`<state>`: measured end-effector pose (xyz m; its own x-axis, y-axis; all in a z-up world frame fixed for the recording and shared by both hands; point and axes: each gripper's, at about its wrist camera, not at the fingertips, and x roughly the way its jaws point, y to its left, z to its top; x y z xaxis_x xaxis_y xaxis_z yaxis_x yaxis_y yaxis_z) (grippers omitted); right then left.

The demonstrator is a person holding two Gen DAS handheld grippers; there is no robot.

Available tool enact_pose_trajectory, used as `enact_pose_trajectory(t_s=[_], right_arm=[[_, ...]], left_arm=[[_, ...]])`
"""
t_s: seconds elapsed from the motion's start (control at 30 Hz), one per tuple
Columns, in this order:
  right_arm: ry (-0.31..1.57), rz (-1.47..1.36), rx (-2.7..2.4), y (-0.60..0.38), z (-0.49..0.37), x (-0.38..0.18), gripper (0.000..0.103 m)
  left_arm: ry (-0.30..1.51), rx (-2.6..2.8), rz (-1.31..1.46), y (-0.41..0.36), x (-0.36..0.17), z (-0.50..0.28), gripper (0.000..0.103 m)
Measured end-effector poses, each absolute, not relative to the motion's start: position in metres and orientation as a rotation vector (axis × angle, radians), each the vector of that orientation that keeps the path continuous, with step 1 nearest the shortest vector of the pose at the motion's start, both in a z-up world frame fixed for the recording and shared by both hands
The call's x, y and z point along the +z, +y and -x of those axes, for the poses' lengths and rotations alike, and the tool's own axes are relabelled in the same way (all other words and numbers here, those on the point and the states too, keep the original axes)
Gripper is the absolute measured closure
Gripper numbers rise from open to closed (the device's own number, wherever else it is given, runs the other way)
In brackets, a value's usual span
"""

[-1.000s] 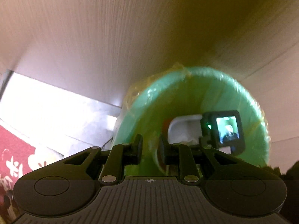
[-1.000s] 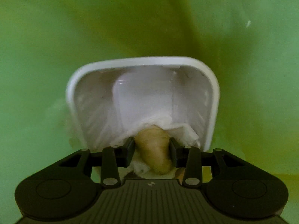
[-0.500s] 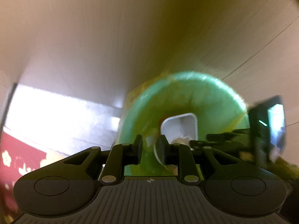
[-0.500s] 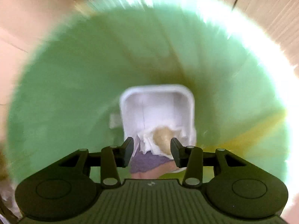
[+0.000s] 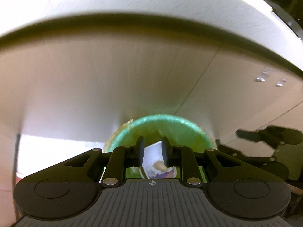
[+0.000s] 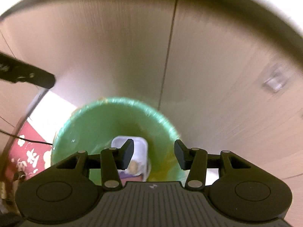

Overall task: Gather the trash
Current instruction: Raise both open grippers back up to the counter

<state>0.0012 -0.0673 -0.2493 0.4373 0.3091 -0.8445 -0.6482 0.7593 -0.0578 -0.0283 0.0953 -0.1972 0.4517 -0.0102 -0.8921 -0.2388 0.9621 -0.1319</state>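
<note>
A green-lined trash bin [image 5: 170,124] [image 6: 94,124] stands on the floor below both grippers. Inside it lies a white plastic container [image 5: 151,154] [image 6: 140,145] with crumpled paper and a tan food scrap [image 5: 160,165] [image 6: 134,165]. My left gripper [image 5: 152,151] hovers high above the bin, its jaws a narrow gap apart with nothing visible between them. My right gripper [image 6: 153,153] also hangs above the bin; its jaws are opening and hold nothing. It appears at the right of the left wrist view [image 5: 265,138], and the left gripper shows as a dark bar [image 6: 28,75] in the right wrist view.
Wood-grain cabinet doors [image 5: 132,75] [image 6: 208,56] rise behind the bin, under a white countertop edge [image 5: 132,0]. A red patterned mat [image 6: 28,151] and a thin cable [image 6: 34,141] lie on the floor to the left.
Both grippers rose well above the bin. The right gripper let go of the tan scrap, which now lies in the white container, and its jaws spread wider.
</note>
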Motion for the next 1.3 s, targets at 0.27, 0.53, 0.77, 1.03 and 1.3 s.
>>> enact_pose_trajectory(t_s=[0.27, 0.53, 0.77, 1.03, 1.3], right_arm=[[0.685, 0.425, 0.505, -0.11, -0.002, -0.166, 0.056], [0.439, 0.396, 0.328, -0.13, -0.036, -0.074, 0.056], [0.396, 0.299, 0.216, -0.125, -0.085, -0.024, 0.053], [0.5, 0.225, 0.315, -0.128, -0.17, -0.024, 0.044], [0.463, 0.117, 0.304, -0.146, -0.265, -0.033, 0.044]], left_arm=[[0.985, 0.103, 0.237, 0.098, -0.135, 0.026, 0.08], [0.727, 0.107, 0.206, 0.131, -0.039, 0.024, 0.081], [0.626, -0.007, 0.258, 0.13, -0.009, -0.035, 0.081], [0.701, 0.039, 0.196, 0.089, -0.03, -0.109, 0.08], [0.746, 0.21, 0.142, 0.082, -0.037, -0.144, 0.08]])
